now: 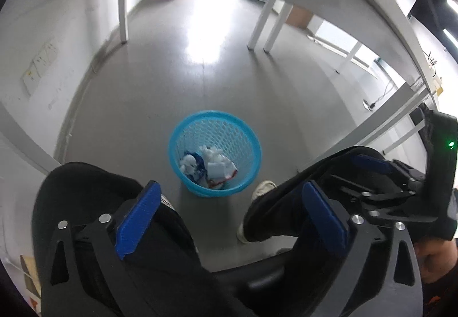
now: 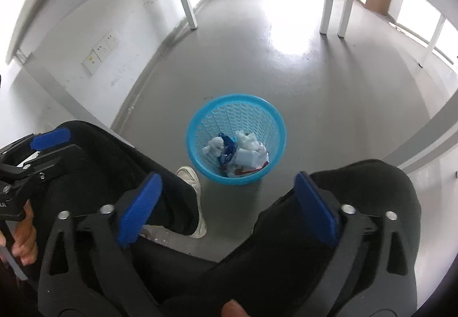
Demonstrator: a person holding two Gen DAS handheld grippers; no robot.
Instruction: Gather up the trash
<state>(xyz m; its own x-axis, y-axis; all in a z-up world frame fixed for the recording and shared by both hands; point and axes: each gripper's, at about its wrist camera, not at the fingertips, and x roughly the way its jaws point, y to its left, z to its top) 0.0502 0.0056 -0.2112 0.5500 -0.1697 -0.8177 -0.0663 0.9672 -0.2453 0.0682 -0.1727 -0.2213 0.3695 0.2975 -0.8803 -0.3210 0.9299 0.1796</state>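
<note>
on the floor between the person's knees, blue mesh basket (image 1: 214, 154) already holding crumpled trash (image 1: 207, 164). left tongs (image 1: 232, 217) and right tongs (image 2: 229, 208) both stand wide apart, nothing between the pads. no loose trash shows on the floor; collection looks largely finished, judging by this view alone.

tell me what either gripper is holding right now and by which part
Nothing. The left gripper and the right gripper both stand open with empty jaws; the crumpled trash lies inside the blue basket on the floor.
</note>
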